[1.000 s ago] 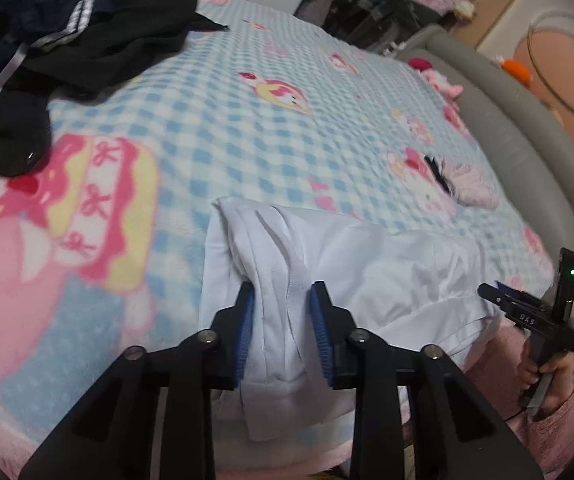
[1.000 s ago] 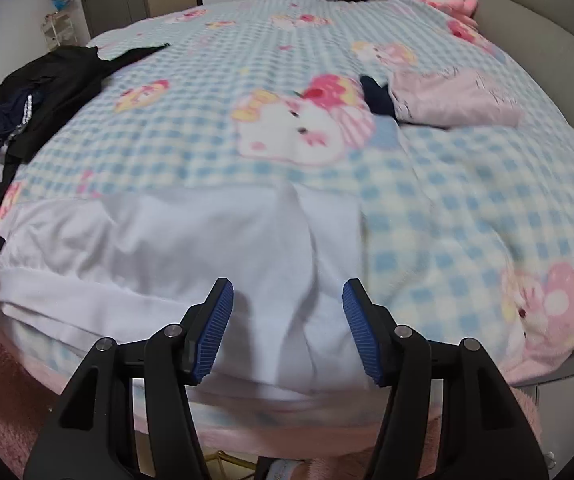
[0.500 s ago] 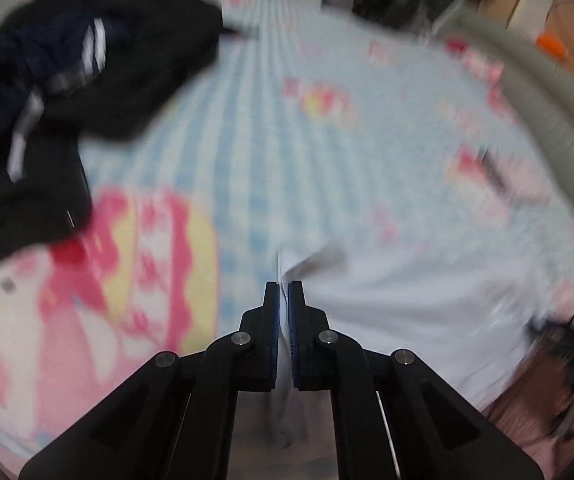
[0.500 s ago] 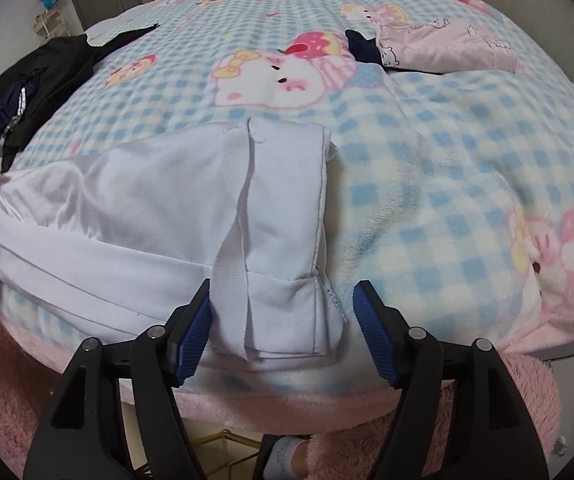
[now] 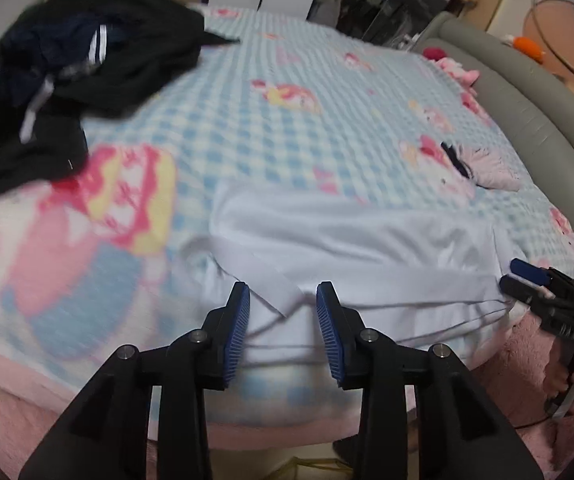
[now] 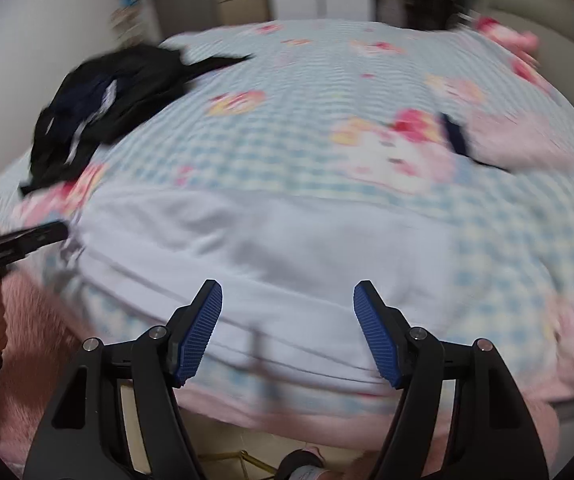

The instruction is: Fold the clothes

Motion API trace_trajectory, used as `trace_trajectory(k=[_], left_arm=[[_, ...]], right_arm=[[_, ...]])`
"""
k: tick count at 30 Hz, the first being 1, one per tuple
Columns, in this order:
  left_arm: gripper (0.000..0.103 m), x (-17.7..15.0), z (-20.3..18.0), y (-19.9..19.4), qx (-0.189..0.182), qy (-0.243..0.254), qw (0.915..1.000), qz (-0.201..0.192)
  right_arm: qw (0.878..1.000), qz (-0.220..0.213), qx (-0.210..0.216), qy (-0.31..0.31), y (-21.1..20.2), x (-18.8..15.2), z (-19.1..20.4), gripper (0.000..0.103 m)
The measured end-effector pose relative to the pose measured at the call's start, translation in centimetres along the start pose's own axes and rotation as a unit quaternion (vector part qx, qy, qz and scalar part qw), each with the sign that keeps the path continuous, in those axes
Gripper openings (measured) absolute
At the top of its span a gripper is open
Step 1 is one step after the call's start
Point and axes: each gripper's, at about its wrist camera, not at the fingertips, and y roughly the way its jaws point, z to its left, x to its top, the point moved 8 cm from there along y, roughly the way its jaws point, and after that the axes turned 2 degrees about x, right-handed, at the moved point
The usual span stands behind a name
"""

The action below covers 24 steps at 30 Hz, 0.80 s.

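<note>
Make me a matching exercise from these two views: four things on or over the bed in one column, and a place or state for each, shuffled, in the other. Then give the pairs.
Things:
1. white garment
2. black clothes pile
3. pink garment
4. left gripper

Places or states:
A. heaped at the far left of the bed
B. open, above the near edge of white cloth
C. spread across the near edge of the bed
D. lying at the right side, near the grey bed frame

Pairs: 1-C, 2-A, 3-D, 4-B
</note>
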Motion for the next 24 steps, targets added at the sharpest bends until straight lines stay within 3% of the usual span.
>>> trace_trajectory(k=[2, 4, 6, 7, 10, 12, 18, 24], left_arm=[[0.037, -0.7, -1.1, 0.4, -0.002, 0.014, 0.9998, 0.01], [0.038, -1.4, -1.1, 0.2, 0.034, 0.038, 0.9983, 0.03], [0.04, -1.3, -0.7, -0.8, 0.083, 0.052, 0.9951, 0.016], [0.04, -1.1, -0.9, -1.2, 0.09, 0.061, 0.9941, 0.007], [0.04, -0.4, -2.5, -2.4, 0.066, 0.083, 0.9941, -0.023], [0.04, 0.4, -3.9, -2.8, 0.006, 0.066, 0.9971, -0.038], [0.042, 0.6, -9.5, -1.0, -0.099, 0.063, 0.9929, -0.018], [0.042, -0.5, -12.2, -0.2, -0.059, 0.103, 0.9928, -0.017]], right_arm=[[1.0, 0.021, -0.006, -0.02, 1.5, -0.3, 1.5, 0.07], [0.998, 0.046, -0.026, -0.036, 2.9, -1.3, 1.7, 0.069], [0.996, 0.051, -0.045, -0.051, 3.1, -2.1, 1.5, 0.07], [0.996, 0.048, -0.044, -0.057, 2.9, -2.3, 1.5, 0.07], [0.997, 0.042, -0.037, -0.062, 2.3, -2.5, 1.3, 0.07], [0.997, 0.036, -0.038, -0.055, 2.1, -2.1, 0.9, 0.07], [0.999, 0.031, -0.02, -0.018, 2.2, -1.6, 0.7, 0.071], [0.999, 0.022, -0.011, -0.023, 1.5, -2.3, 1.2, 0.071]])
